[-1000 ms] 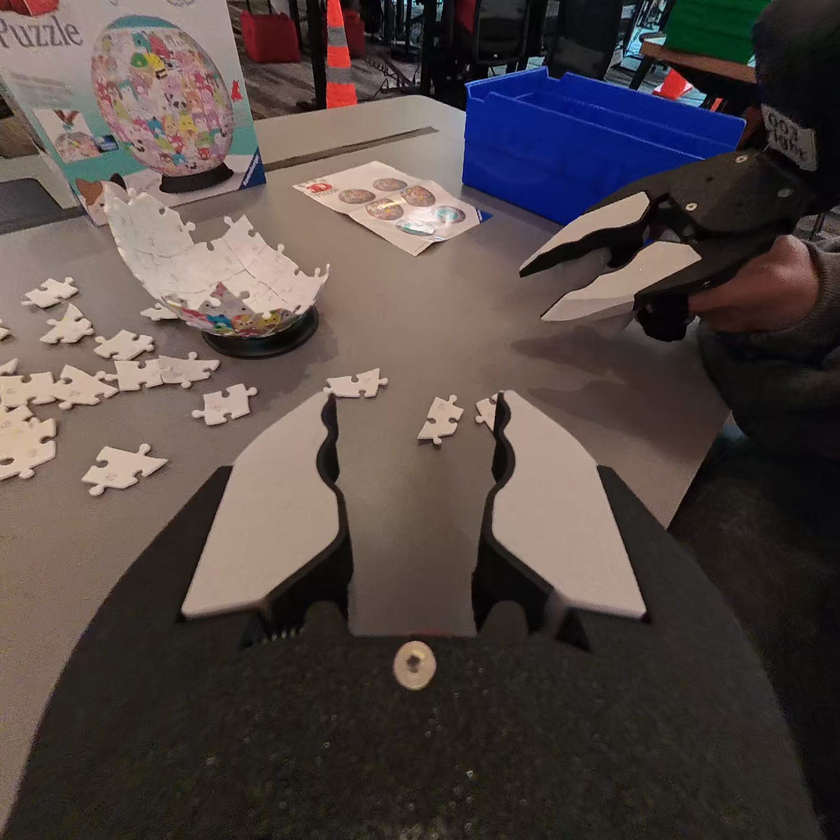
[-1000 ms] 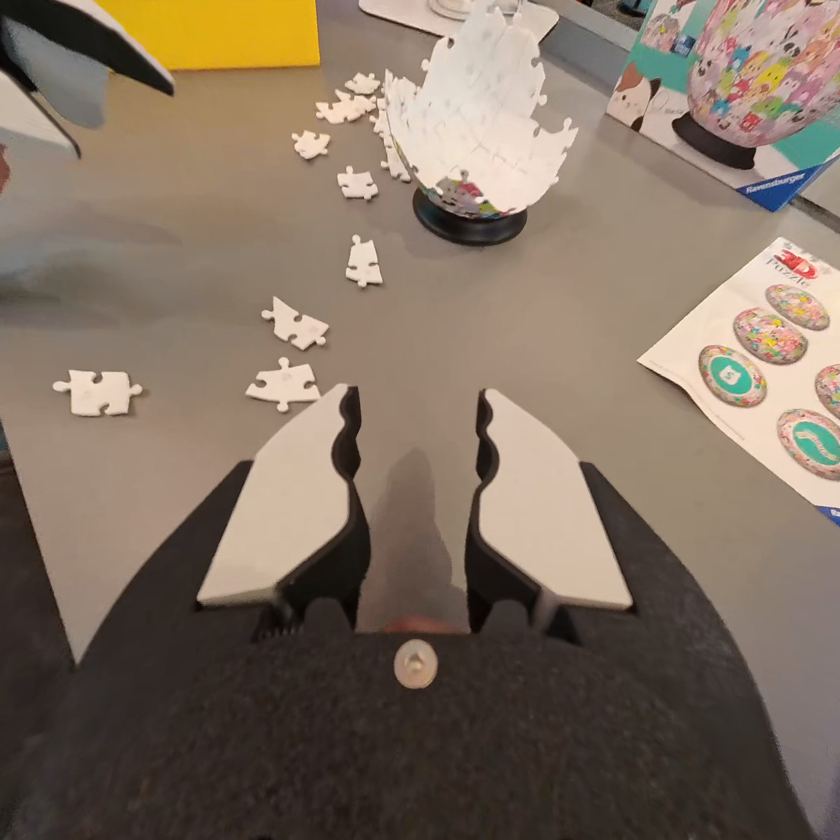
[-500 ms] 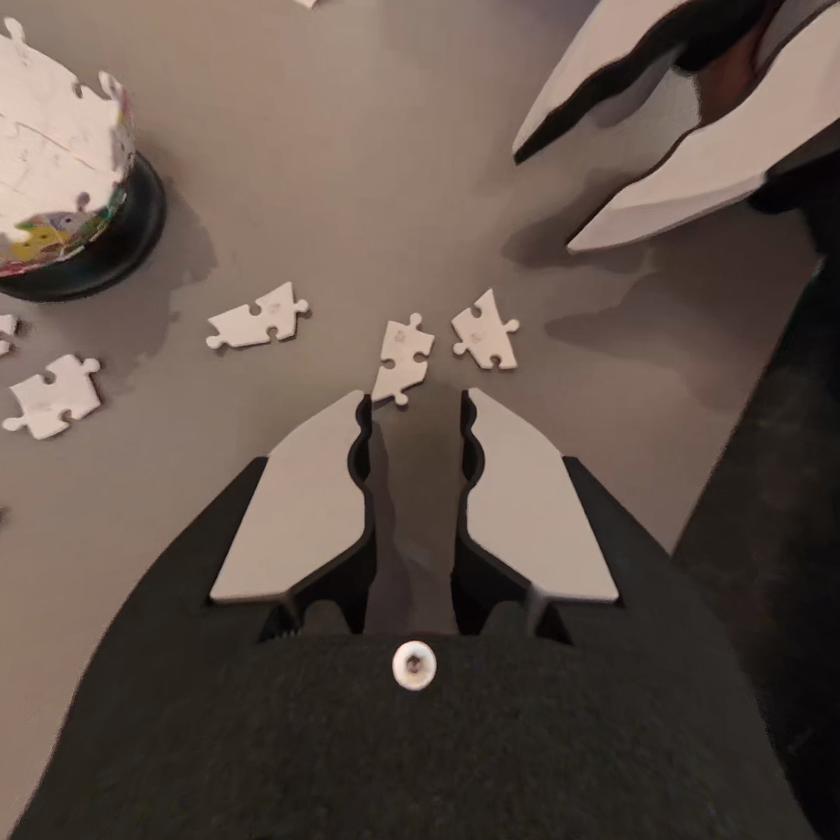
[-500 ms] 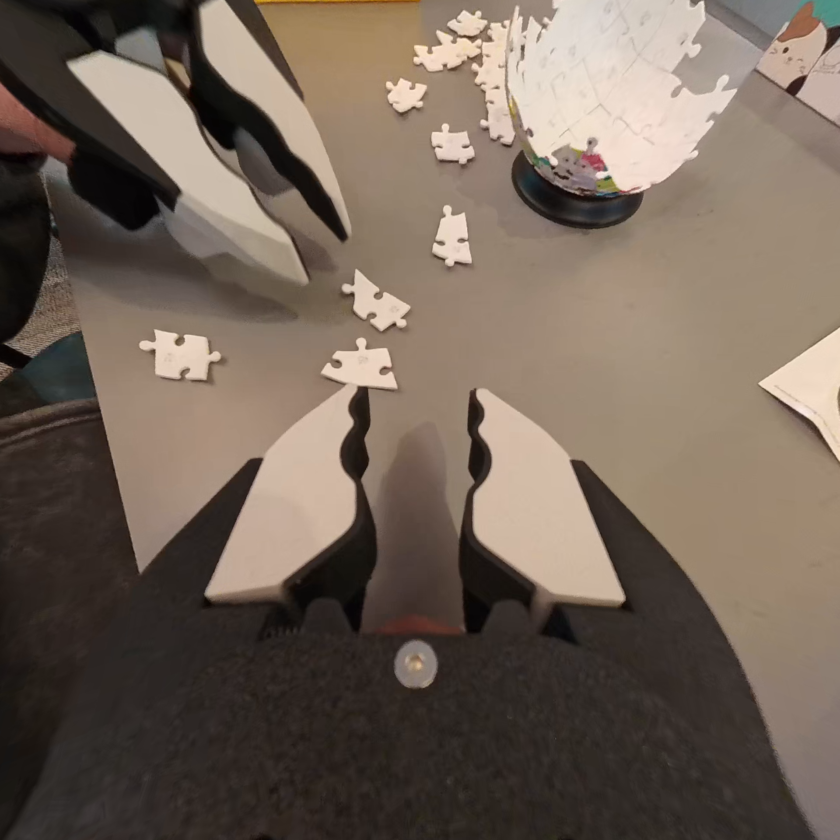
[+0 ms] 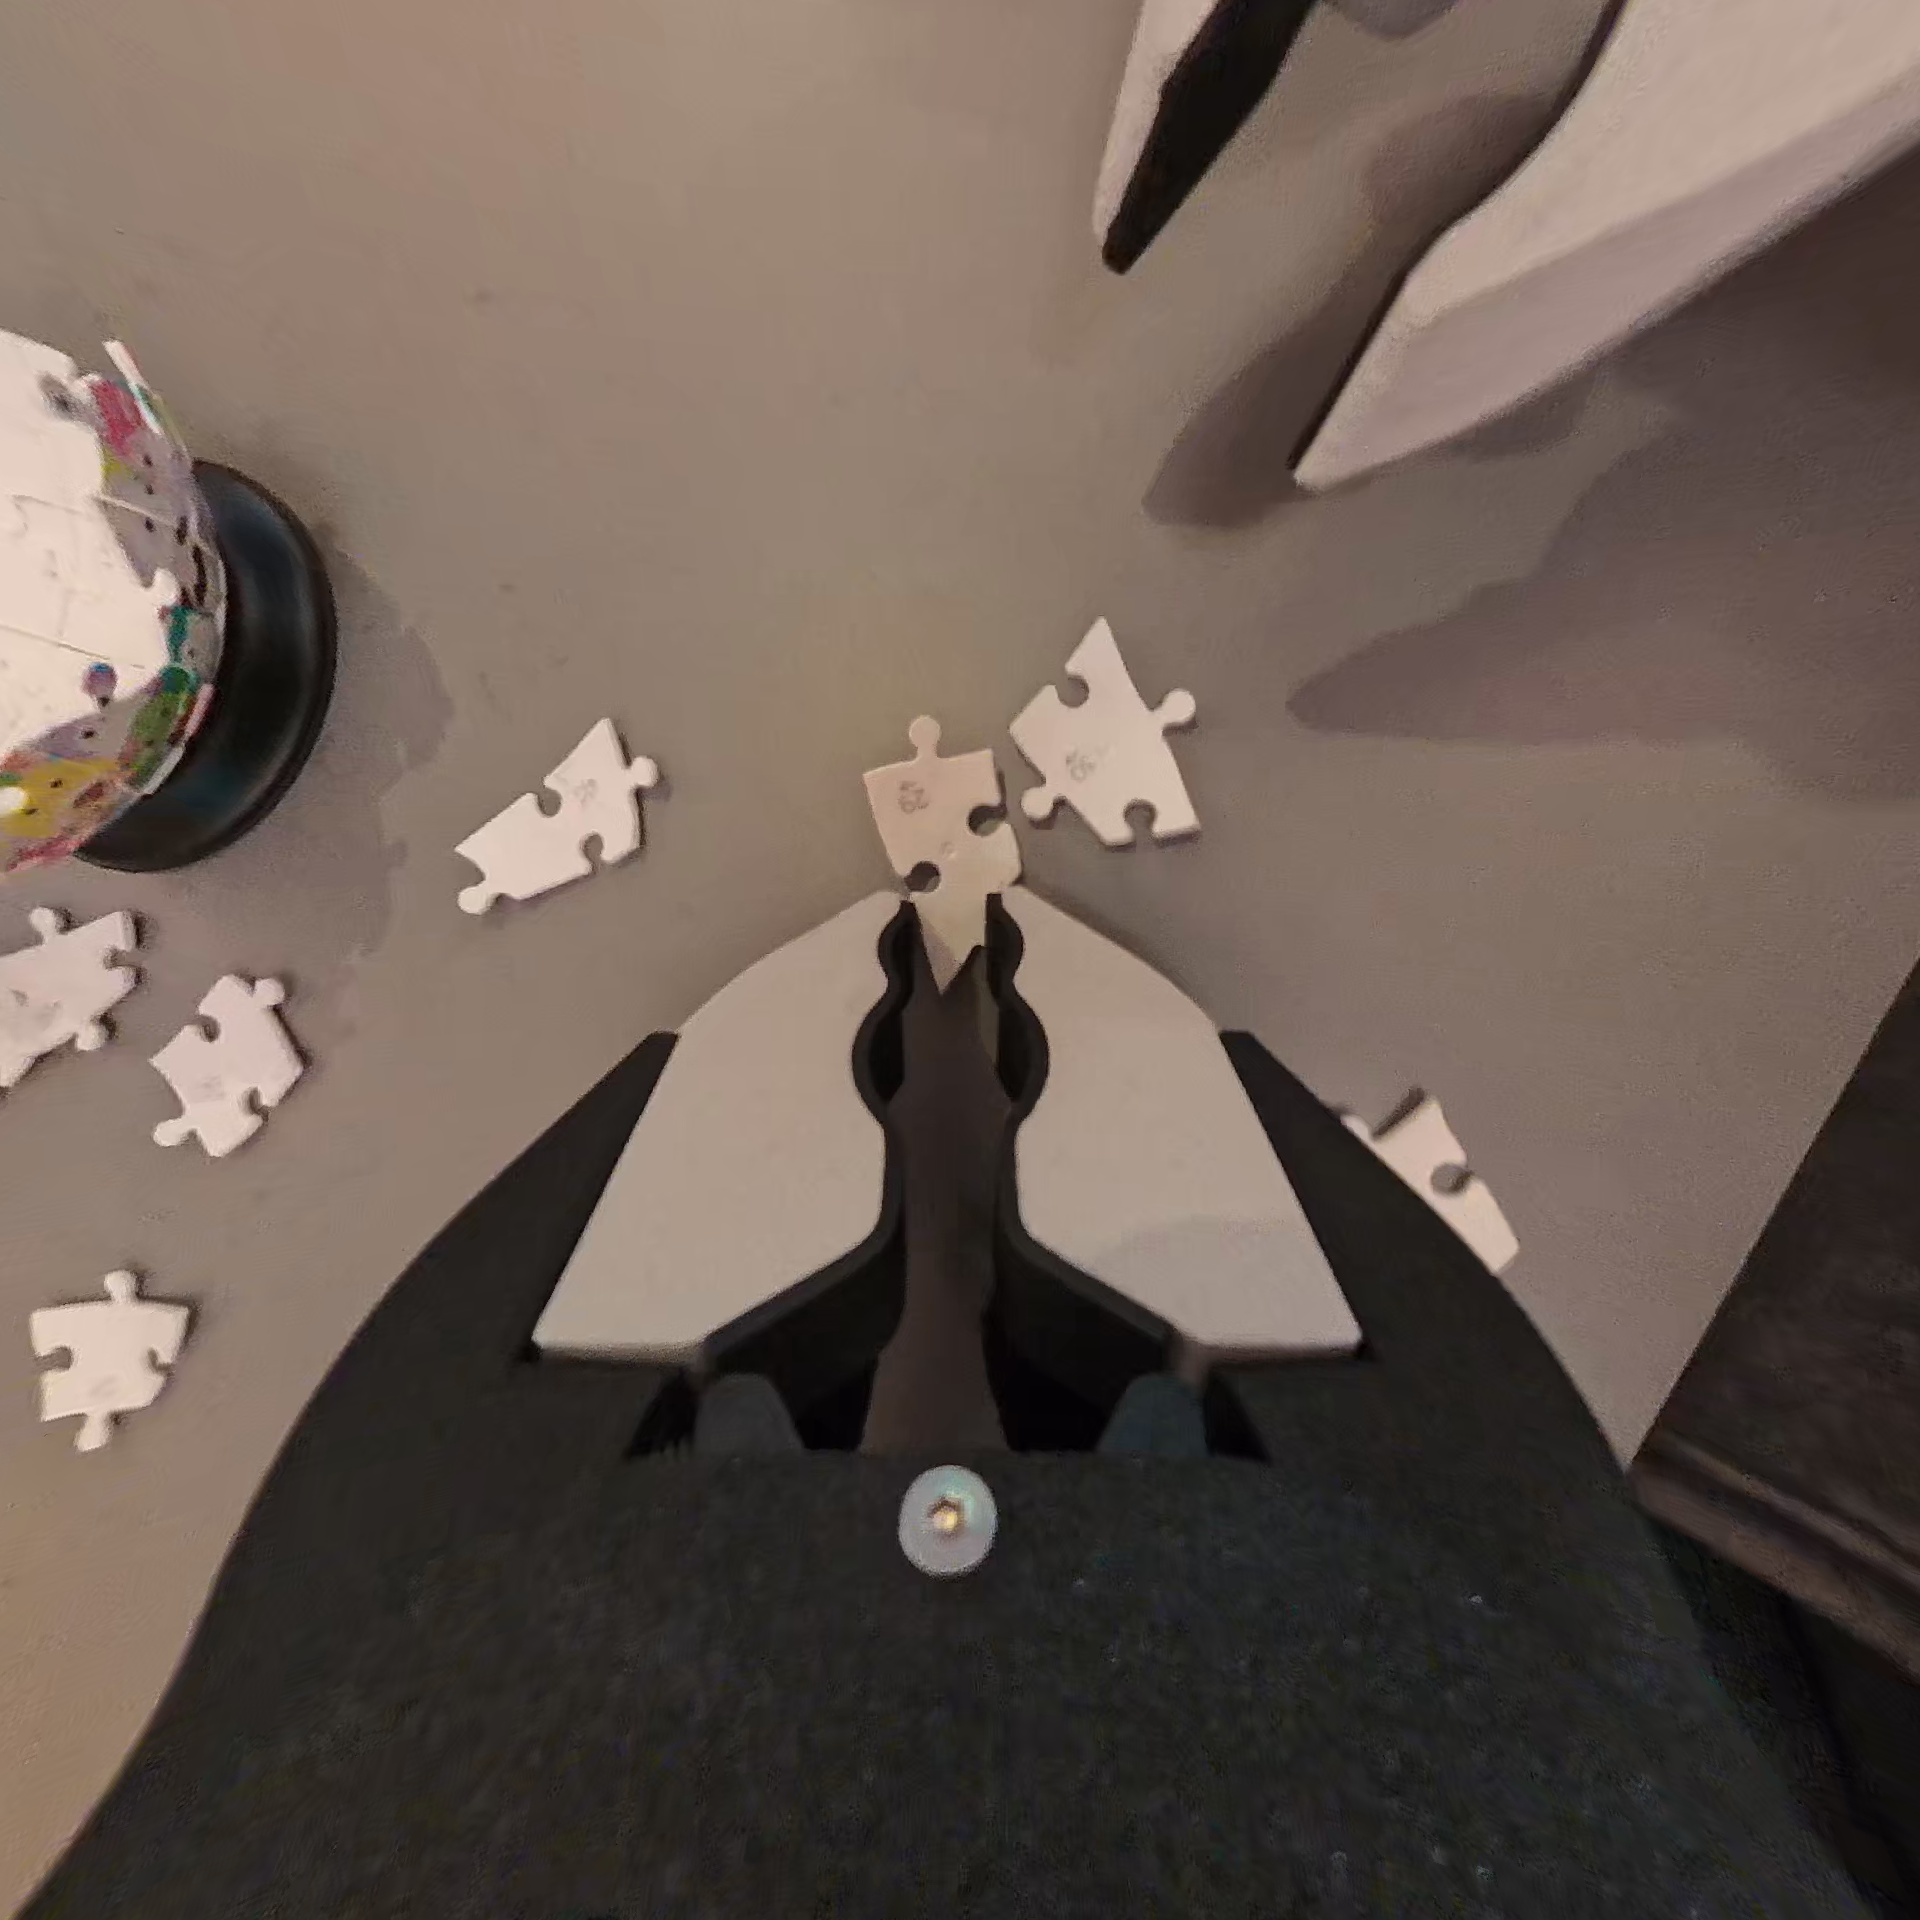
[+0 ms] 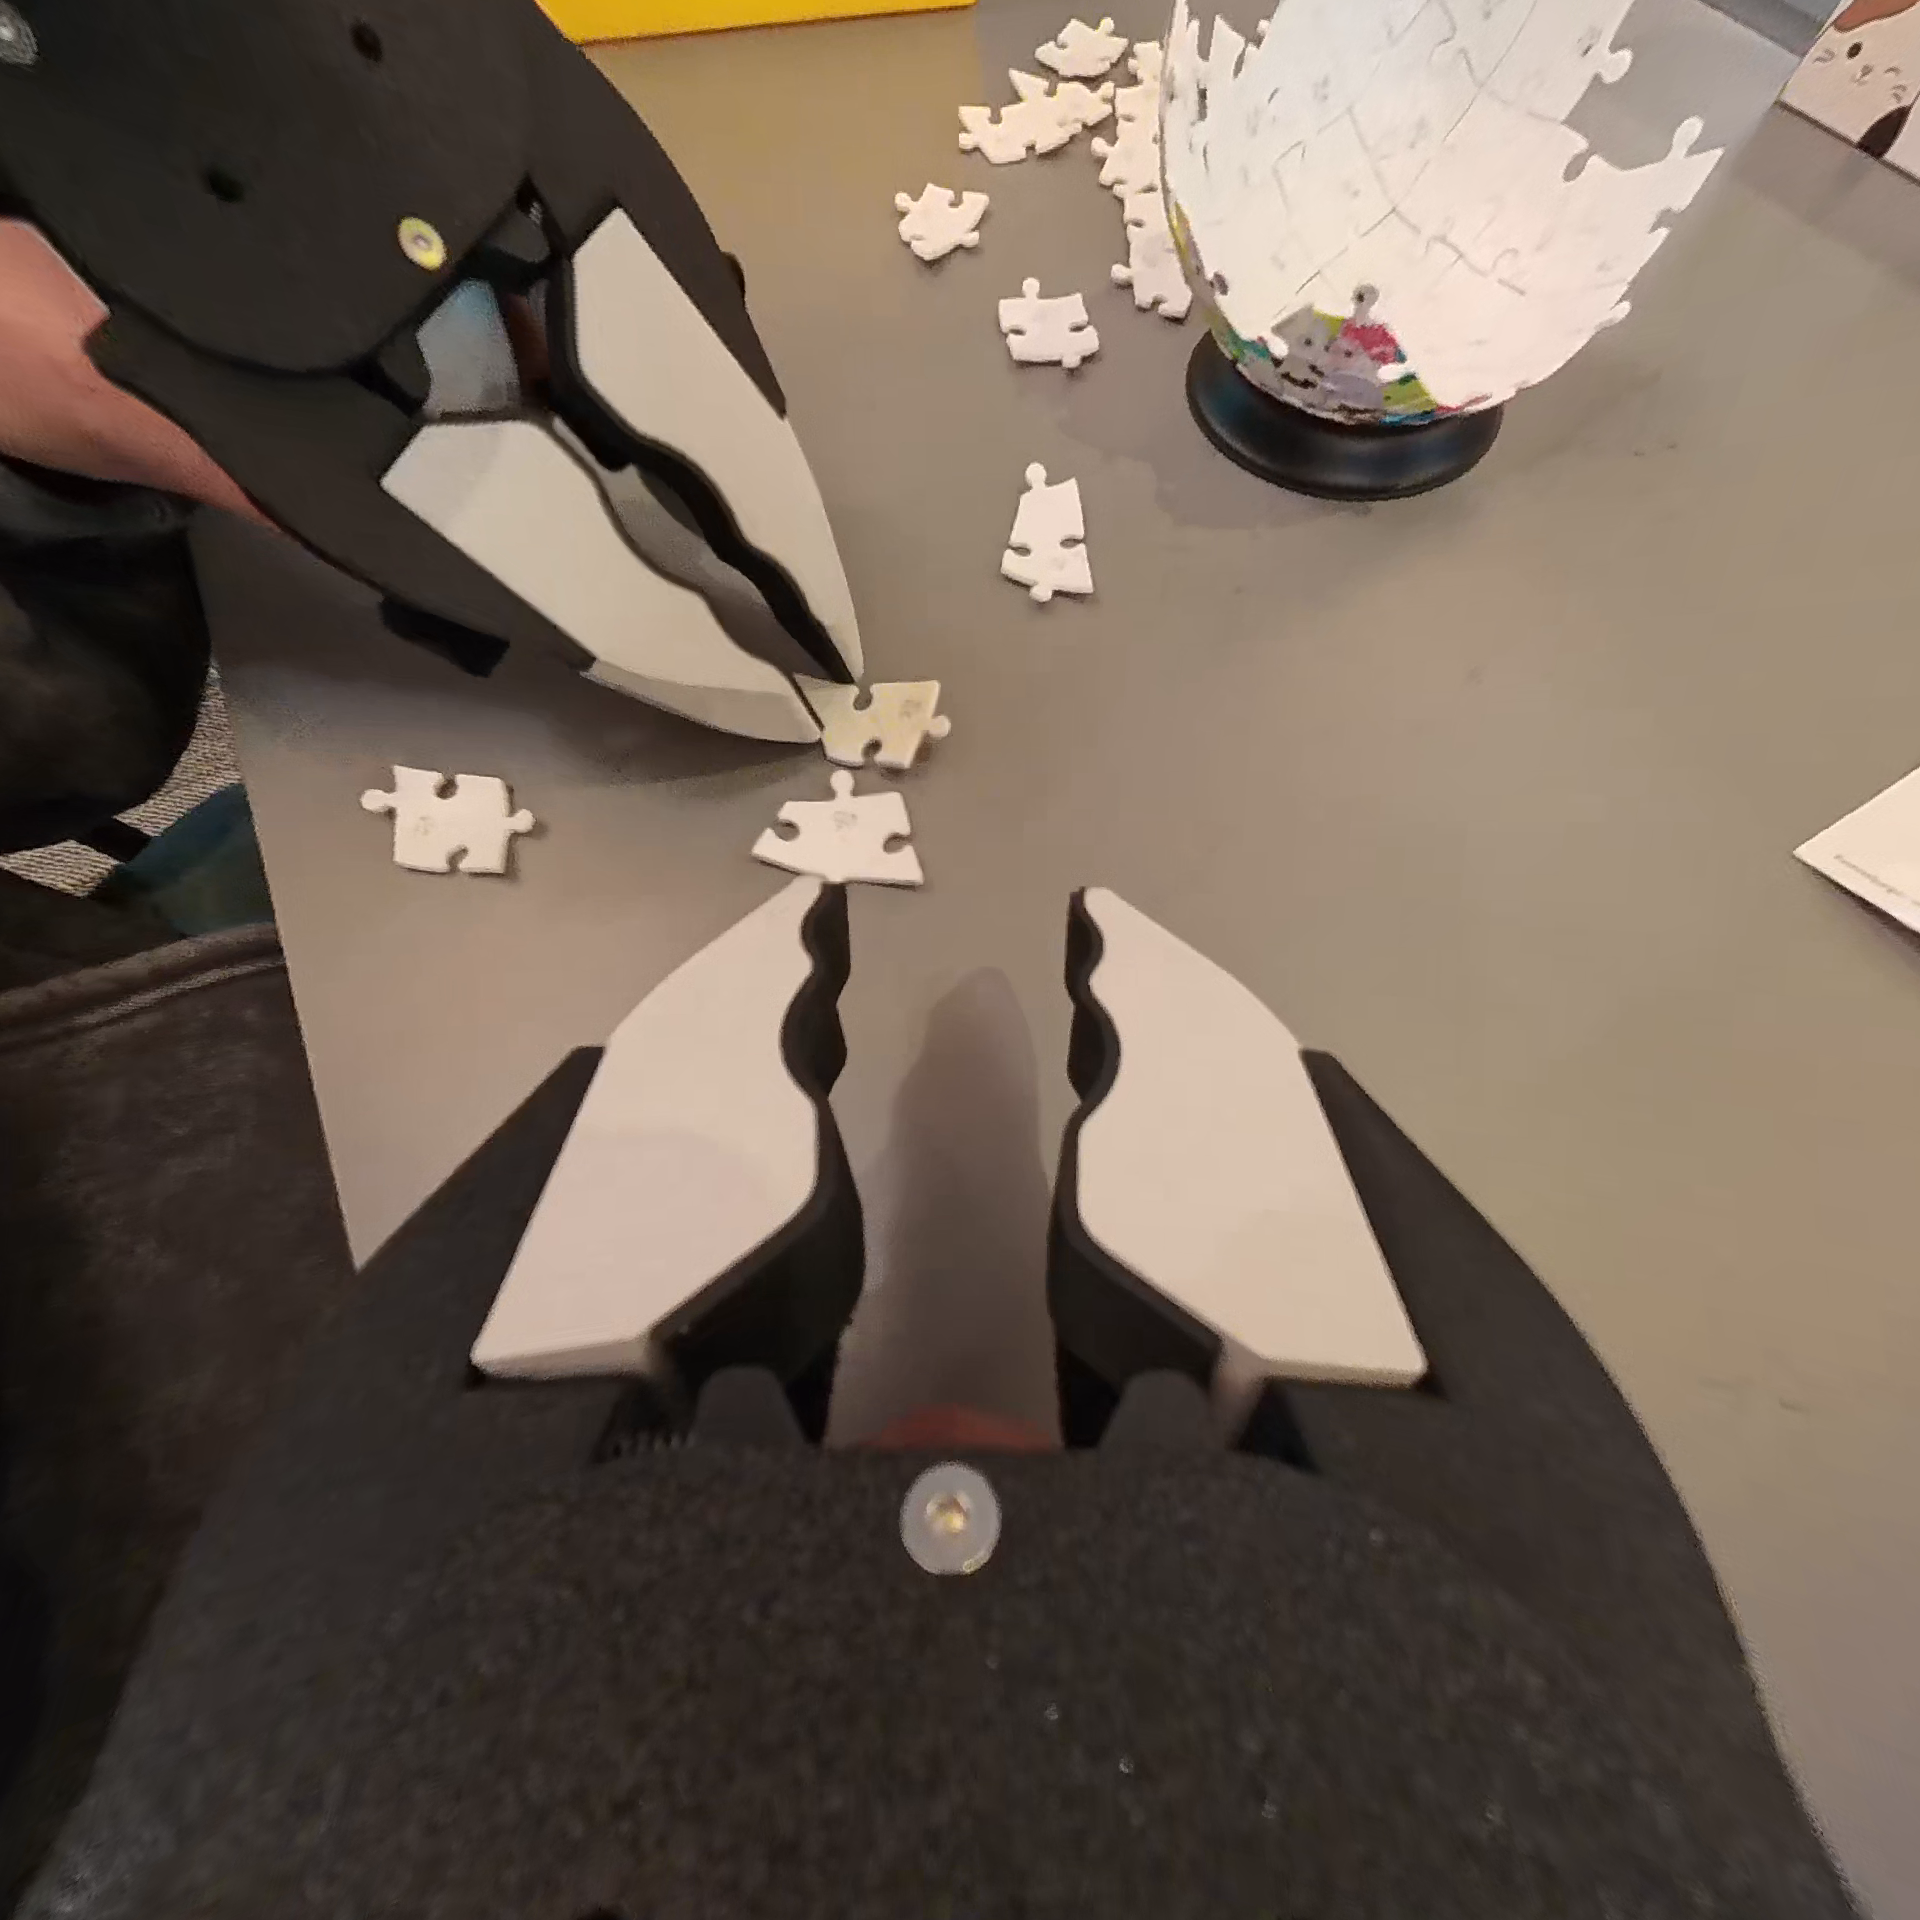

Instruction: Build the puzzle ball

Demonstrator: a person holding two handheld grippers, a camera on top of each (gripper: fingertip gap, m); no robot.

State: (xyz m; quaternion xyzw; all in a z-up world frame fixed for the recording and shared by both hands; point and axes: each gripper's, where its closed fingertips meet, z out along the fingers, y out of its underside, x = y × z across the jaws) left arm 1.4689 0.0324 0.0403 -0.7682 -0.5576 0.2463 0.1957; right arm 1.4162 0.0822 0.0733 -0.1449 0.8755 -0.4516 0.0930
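Since half a second ago your left gripper (image 5: 943, 914) has come down onto the bench (image 5: 727, 312), and its fingers, then spread apart, are now pinching the near corner of a white puzzle piece (image 5: 940, 821). In the right wrist view the same piece (image 6: 881, 719) lies under the left gripper (image 6: 826, 691) tips, its far end touching or just above the bench; you cannot tell which. Your right gripper (image 6: 956, 904) has barely shifted, and its fingers are spread with only bare bench between them.

Much is cut off. The puzzle ball (image 5: 94, 644) shows only as a slice at the left edge of the left wrist view, sitting on its black stand (image 5: 260, 675); in the right wrist view the ball (image 6: 1423, 177) is an open white shell whose top runs out of frame. The right gripper (image 5: 1403, 260) shows up blurred at the top right of that left view. A piece (image 5: 1439, 1174) near the bench's right edge is half hidden behind the left gripper's body. A sheet of paper (image 6: 1870, 862) is clipped by the right border.

A second piece (image 5: 1107, 753) lies just beside the pinched one, and a third (image 5: 556, 826) sits apart to the left. The bench edge runs close on the right; open bench lies between the pieces and the stand.
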